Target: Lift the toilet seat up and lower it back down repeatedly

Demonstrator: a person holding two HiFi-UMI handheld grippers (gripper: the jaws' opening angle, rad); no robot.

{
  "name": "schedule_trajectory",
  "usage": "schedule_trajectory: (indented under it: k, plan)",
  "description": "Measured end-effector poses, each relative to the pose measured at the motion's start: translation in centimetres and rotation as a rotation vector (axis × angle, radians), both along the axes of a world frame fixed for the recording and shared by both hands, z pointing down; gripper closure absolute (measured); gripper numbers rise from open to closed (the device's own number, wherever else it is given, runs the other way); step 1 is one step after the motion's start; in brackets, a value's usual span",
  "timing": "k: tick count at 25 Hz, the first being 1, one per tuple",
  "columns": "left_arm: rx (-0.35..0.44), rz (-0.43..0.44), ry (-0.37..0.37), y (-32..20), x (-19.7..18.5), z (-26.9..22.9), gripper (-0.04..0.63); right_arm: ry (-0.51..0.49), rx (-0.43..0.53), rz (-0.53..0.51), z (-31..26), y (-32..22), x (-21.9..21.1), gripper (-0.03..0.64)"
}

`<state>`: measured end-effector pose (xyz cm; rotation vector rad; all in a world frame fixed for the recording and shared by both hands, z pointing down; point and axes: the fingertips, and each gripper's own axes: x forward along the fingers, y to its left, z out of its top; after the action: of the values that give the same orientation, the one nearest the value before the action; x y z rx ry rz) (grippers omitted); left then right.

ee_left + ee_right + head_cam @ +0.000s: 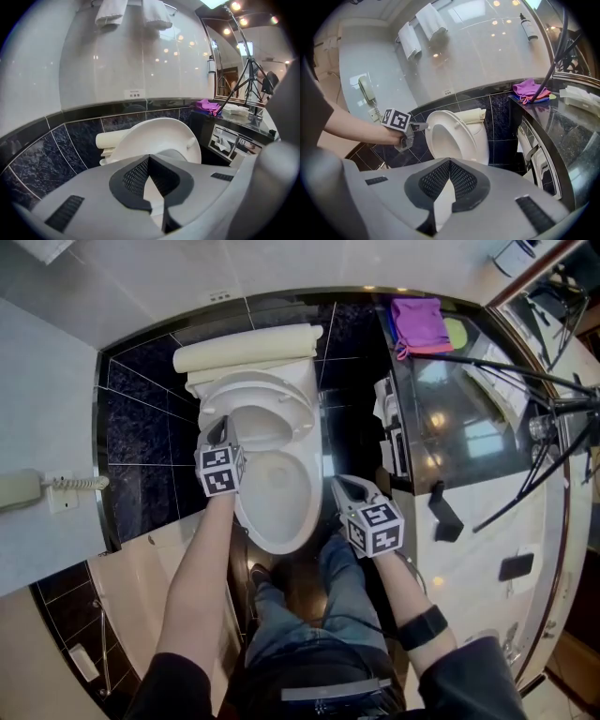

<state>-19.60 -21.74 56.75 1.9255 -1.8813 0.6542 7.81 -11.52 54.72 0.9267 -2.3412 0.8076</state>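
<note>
Raised toilet seat (pixel 274 390) stood just ahead of the left gripper (pixel 217 429) (contact unconfirmed). The right gripper (pixel 339 486) hung apart, bowl (pixel 281 498) to its left. Both clenched, empty.

The toilet seat (pixel 253 388) stands raised over the bowl (pixel 305 521), leaning back toward the tank (pixel 246 351) behind it. A counter (pixel 469 446) runs along the bowl's right with a cloth (pixel 420 324) on its far end. A wall phone (pixel 19 491) hangs well to the left.
</note>
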Motion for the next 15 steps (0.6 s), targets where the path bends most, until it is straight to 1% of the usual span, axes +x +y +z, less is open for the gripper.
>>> schedule_trajectory:
  k: [9, 15]
  plan:
    - [-0.015, 0.022, -0.002, 2.7, 0.5, -0.9, 0.600, 0.000, 0.027, -0.009, -1.1, -0.3, -0.7, 0.601]
    - [-0.007, 0.073, -0.009, 6.4, 1.5, -4.4, 0.600, 0.008, 0.067, -0.024, -3.0, 0.1, -1.9, 0.601]
